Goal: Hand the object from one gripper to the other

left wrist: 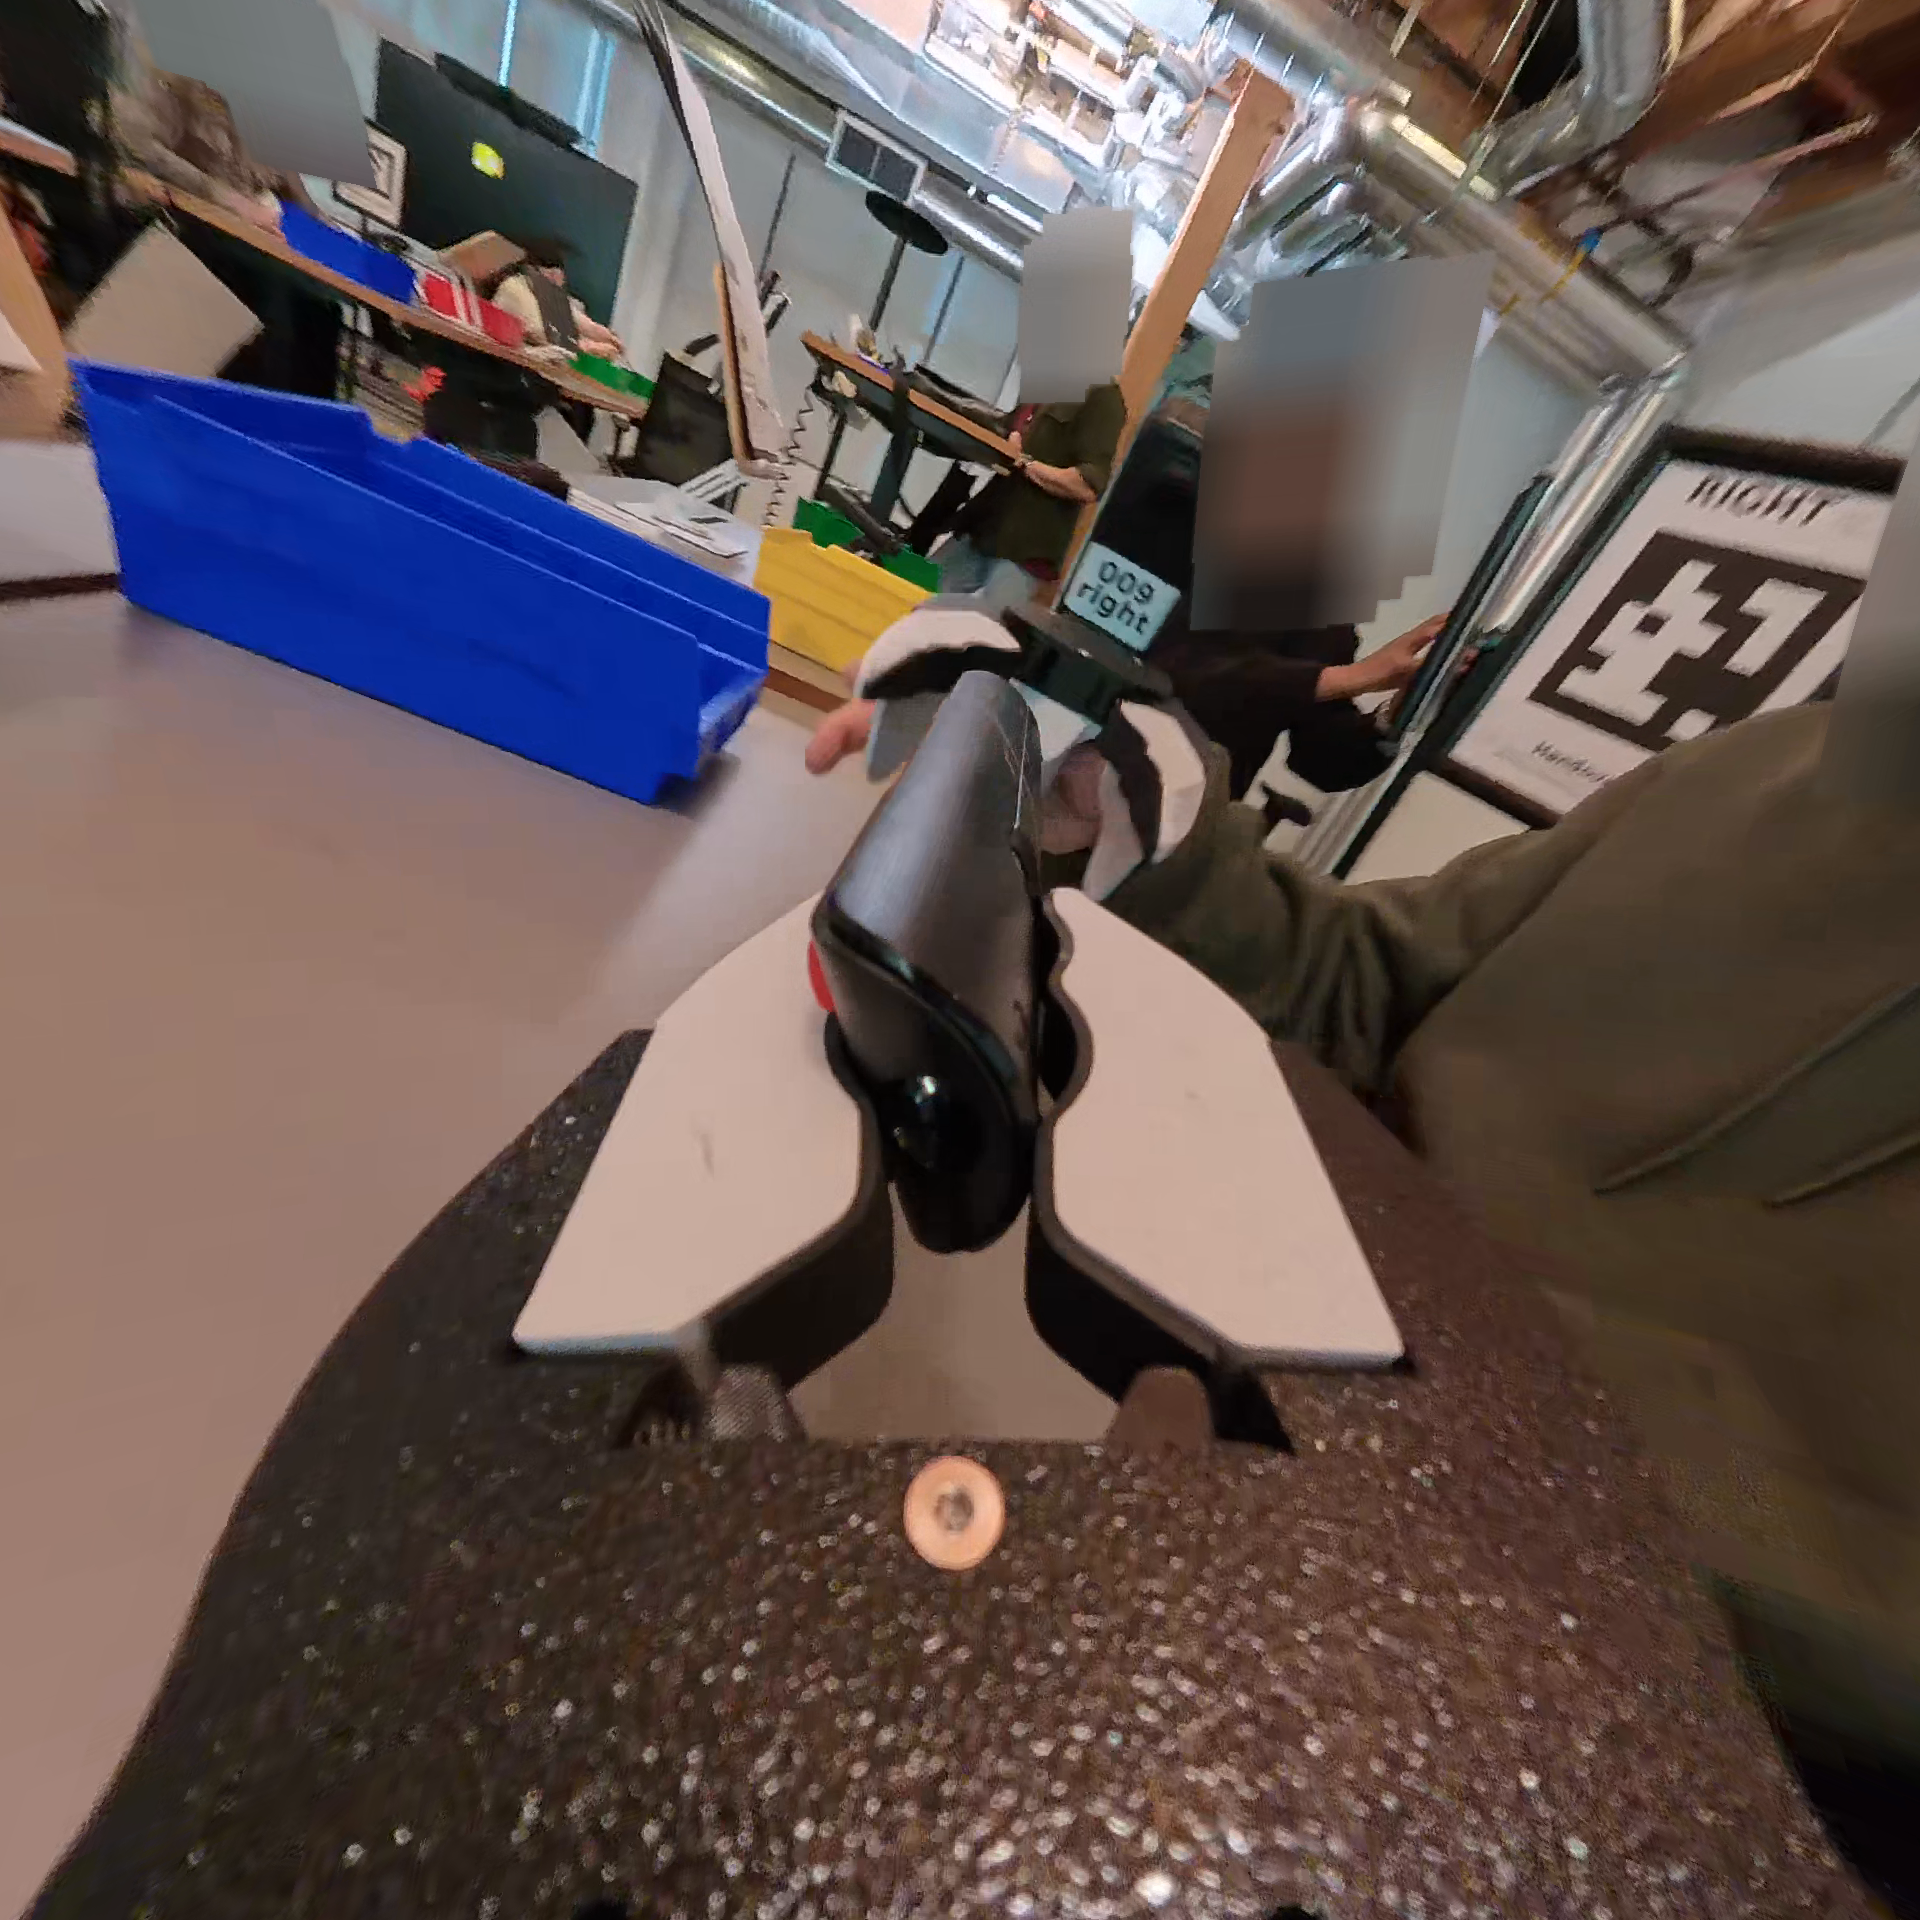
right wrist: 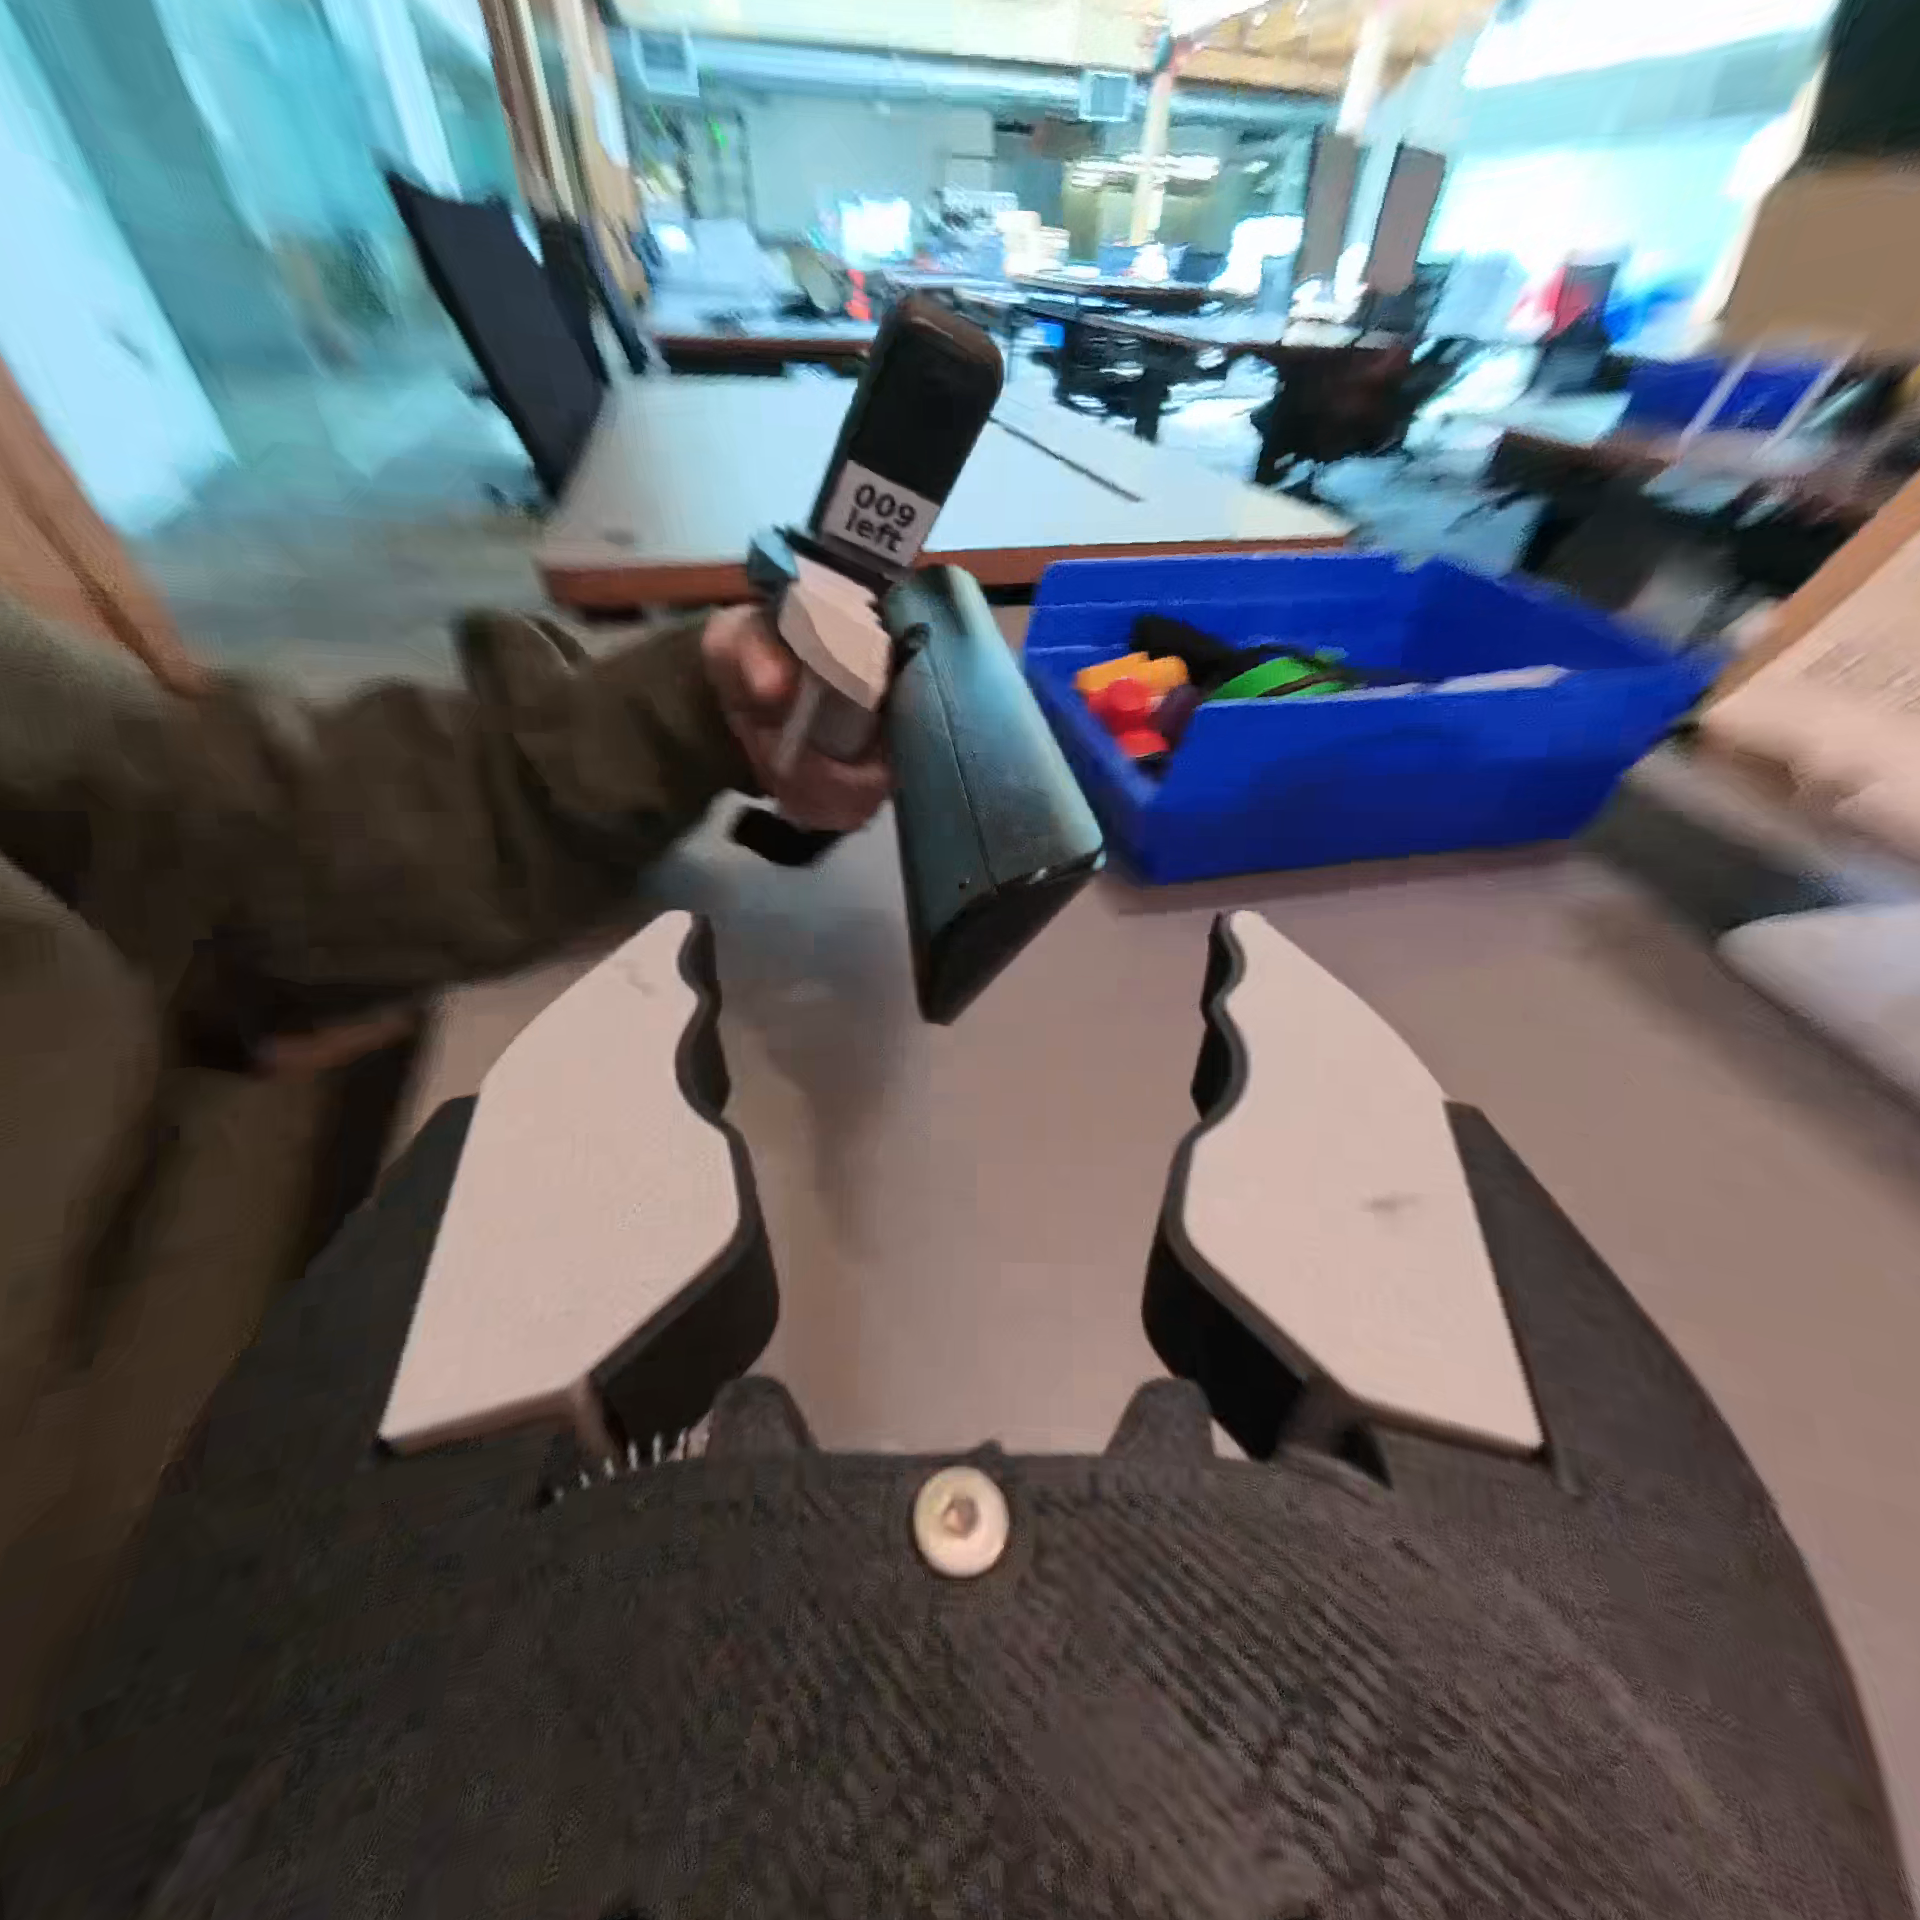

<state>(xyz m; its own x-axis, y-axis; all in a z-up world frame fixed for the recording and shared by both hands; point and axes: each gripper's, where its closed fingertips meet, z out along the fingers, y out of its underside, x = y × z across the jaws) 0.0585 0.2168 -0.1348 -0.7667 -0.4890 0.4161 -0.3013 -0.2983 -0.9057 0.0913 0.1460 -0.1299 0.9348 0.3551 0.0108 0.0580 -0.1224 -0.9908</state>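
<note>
A long black object with a red bit on its side is clamped in my left gripper, which is shut on its near end and holds it above the grey table. The object's far end points at my right gripper, whose fingers stand spread on either side of that end. In the right wrist view my right gripper is open and empty. The object's blunt end hangs right at its fingertips without touching either finger. The left gripper grips the object's other end.
A blue bin with coloured small items stands on the table just behind the handover spot; it also shows in the left wrist view. A yellow bin stands farther back. My olive sleeves cross close by. People stand at desks behind. The tips of one gripper are about 9 centimetres away from the tips of the other.
</note>
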